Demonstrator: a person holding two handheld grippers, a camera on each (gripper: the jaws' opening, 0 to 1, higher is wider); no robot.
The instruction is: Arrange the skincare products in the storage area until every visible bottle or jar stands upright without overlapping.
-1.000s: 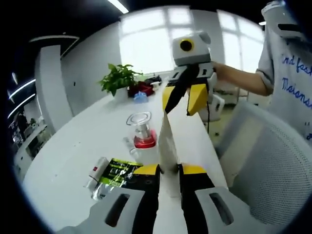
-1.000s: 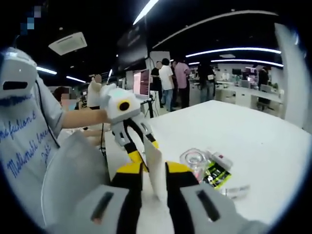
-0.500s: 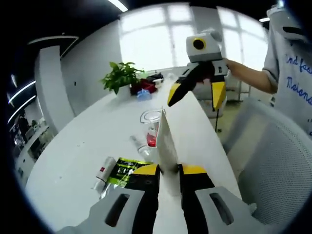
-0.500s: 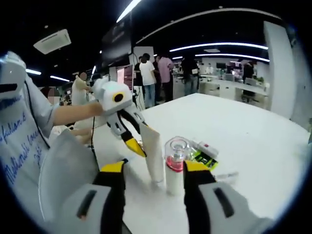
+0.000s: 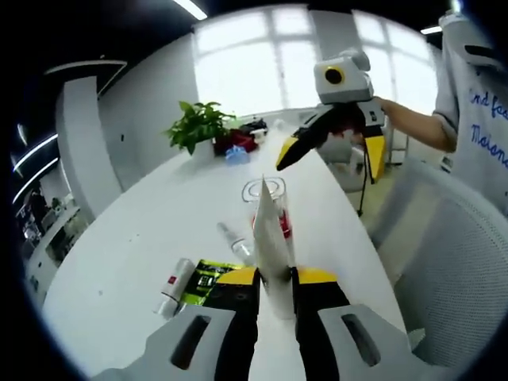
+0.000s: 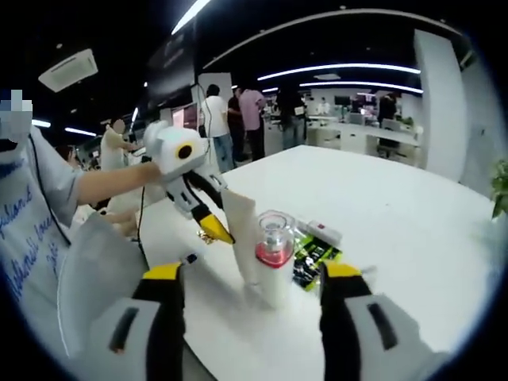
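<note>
A white tube (image 5: 266, 234) stands upright on the white table (image 5: 119, 238), and my left gripper (image 5: 276, 276) is shut on its lower part. Just behind it stands a clear-capped bottle with a red band (image 5: 276, 208). In the right gripper view the tube (image 6: 240, 238) and the bottle (image 6: 274, 258) stand side by side, with the left gripper (image 6: 213, 228) at the tube. My right gripper (image 6: 252, 271) is open, its jaws wide apart and short of both. It hangs open above the table's far side (image 5: 332, 155).
A small clear bottle (image 5: 234, 236), a green-black sachet (image 5: 202, 278) and a white tube with a red label (image 5: 176, 286) lie flat left of the upright tube. A potted plant (image 5: 194, 127) stands far back. A white mesh chair (image 5: 452, 262) borders the table edge. Several people stand far off.
My right gripper has opened, let go of the white tube and drawn back from it. The left gripper keeps hold of the tube, which stays upright.
</note>
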